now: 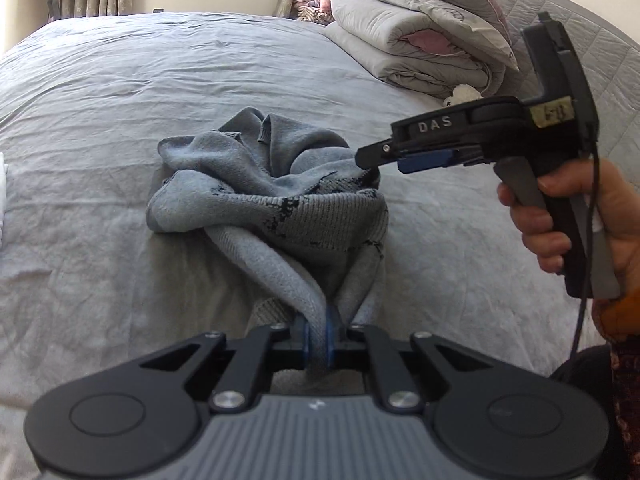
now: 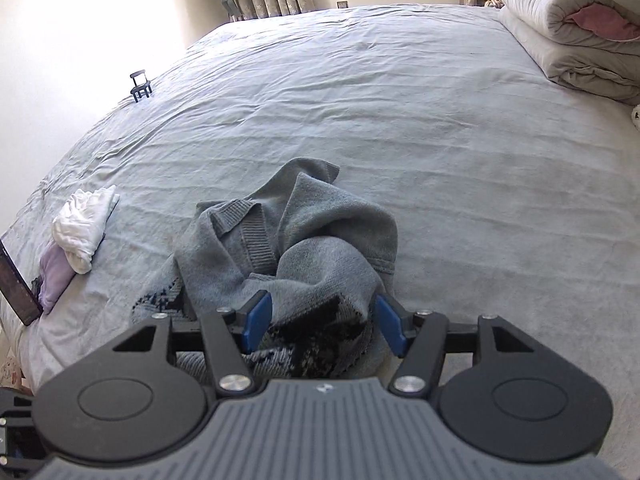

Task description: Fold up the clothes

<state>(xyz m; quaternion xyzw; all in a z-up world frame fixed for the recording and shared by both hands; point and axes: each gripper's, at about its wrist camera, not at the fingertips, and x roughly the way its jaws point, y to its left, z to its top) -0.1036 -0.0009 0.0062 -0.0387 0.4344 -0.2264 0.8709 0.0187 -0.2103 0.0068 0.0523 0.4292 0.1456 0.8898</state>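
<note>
A grey-blue knit sweater with a black pattern lies crumpled on the grey bed sheet. My left gripper is shut on a rope-like fold of the sweater and pulls it taut toward the camera. My right gripper is open, its blue pads on either side of the sweater's patterned edge, fabric between them. In the left wrist view the right gripper comes in from the right, its tip at the sweater's upper right edge.
Folded grey and pink quilts are stacked at the bed's far right. A white garment on a lilac one lies at the left edge beside a dark tablet. A small black stand sits far left.
</note>
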